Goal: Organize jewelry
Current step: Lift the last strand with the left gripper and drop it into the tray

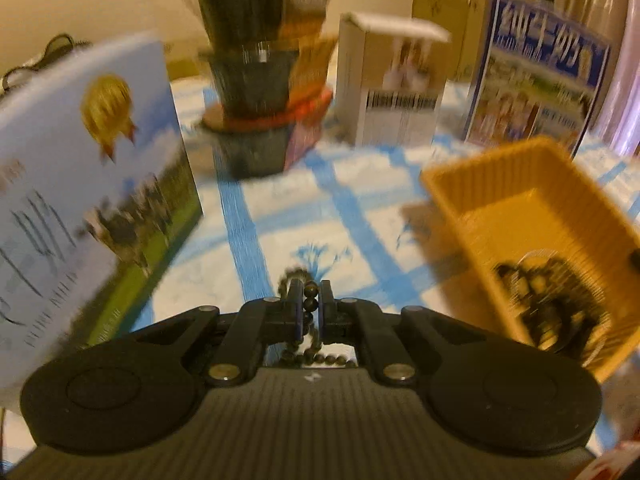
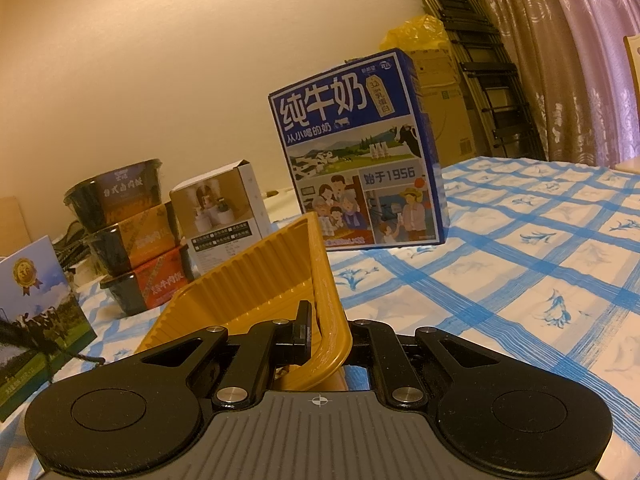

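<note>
The bracelet point(image 1: 310, 312), a string of dark beads, is pinched between the two fingers of the left claw point(image 1: 310, 300), which is closed on it. Part of the loop pokes out past the fingertips; the rest hangs down behind them toward the claw's body. It is off the surface point(image 1: 352, 216), a blue-and-white checked cloth, which shows blurred beneath.

To the right of the left claw is the yellow tray point(image 1: 500, 216), tilted, with more dark beaded pieces point(image 1: 548, 304) lying in its near corner. The bracelet is beside the tray, outside it.

The right claw point(image 2: 320, 330) is clamped on the tray's rim point(image 2: 332, 320): one finger is inside the wall, the other hidden behind it. The tray point(image 2: 256, 280) tips up away from this claw.

Around them stand a blue milk carton point(image 2: 356, 152), a small white box point(image 2: 222, 208), a stack of black bowls point(image 2: 132, 236), and a pale blue carton point(image 1: 84, 184) at the left.
</note>
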